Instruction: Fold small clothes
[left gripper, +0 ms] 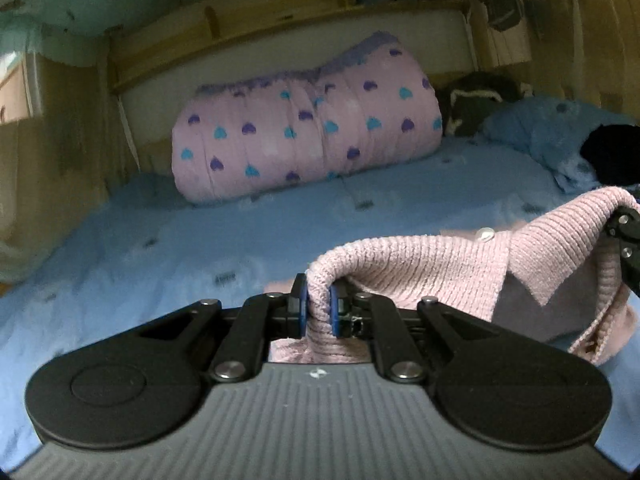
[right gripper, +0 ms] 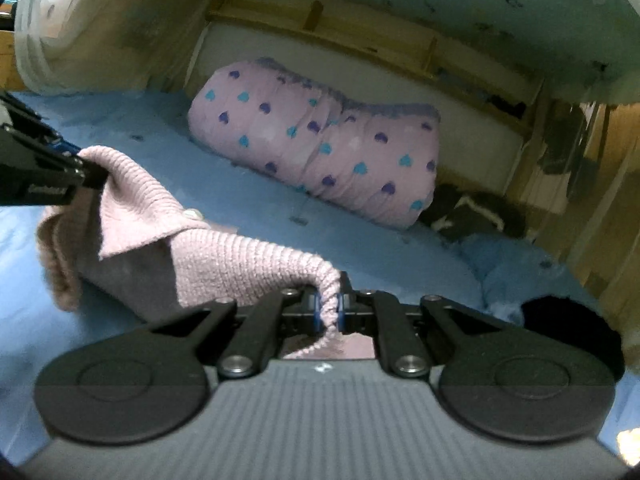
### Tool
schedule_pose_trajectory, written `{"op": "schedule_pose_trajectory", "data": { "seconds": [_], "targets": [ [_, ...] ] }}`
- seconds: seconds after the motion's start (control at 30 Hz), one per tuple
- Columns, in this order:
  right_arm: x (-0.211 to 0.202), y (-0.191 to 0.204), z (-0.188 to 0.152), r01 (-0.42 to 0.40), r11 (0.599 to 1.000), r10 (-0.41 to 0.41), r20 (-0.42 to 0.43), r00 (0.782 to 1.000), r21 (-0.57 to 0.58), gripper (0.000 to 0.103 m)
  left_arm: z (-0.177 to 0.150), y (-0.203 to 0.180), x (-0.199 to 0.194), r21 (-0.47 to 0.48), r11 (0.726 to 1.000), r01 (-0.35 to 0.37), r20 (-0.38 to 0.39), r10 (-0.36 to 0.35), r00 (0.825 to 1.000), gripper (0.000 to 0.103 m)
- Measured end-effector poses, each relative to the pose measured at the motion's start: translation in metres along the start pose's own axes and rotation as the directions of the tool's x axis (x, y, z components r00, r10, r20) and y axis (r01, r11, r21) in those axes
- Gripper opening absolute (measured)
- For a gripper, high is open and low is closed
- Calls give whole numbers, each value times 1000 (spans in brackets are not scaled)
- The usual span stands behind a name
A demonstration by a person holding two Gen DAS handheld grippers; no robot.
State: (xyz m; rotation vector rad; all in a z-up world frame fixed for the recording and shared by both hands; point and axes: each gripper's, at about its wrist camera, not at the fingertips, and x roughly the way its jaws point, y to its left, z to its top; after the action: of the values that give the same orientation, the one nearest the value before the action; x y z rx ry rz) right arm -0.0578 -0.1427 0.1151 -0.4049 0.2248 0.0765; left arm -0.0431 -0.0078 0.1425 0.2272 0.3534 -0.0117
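I've got L gripper [left gripper: 319,306] & R gripper [right gripper: 329,307] each pinching the pink knit cardigan [left gripper: 448,272]; soft, light, saggy; grip edges.

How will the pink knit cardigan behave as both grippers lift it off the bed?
Probably floppy: the pink knit cardigan sags between the left gripper and right gripper. Likely light, since small pinches hold it. The ribbed knit looks grippy, so slipping seems unlikely.
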Motion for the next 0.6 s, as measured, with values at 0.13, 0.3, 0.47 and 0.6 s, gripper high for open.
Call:
{"op": "schedule_pose_trajectory", "data": {
  "seconds": [0.13, 0.3, 0.47, 0.6],
  "targets": [
    [19, -7, 18, 26, 999, -25, 36, 999, -20, 10, 25, 1, 25, 10, 1000, -13, 20, 13, 1000, 13],
    [51, -16, 33, 45, 998, -43, 46, 998, -32, 10, 42, -1, 67, 20, 1000, -17, 12, 16, 1000, 13],
    [90, -16, 36, 58, 997, -57, 23, 998, -47, 10, 42, -4, 118, 33, 999, -14, -13, 14, 1000, 13],
    [121, -9, 29, 55, 997, -56, -8, 998, -63, 10, 32, -8, 164, 40, 999, -6, -56, 8, 998, 13]
  ]
}}
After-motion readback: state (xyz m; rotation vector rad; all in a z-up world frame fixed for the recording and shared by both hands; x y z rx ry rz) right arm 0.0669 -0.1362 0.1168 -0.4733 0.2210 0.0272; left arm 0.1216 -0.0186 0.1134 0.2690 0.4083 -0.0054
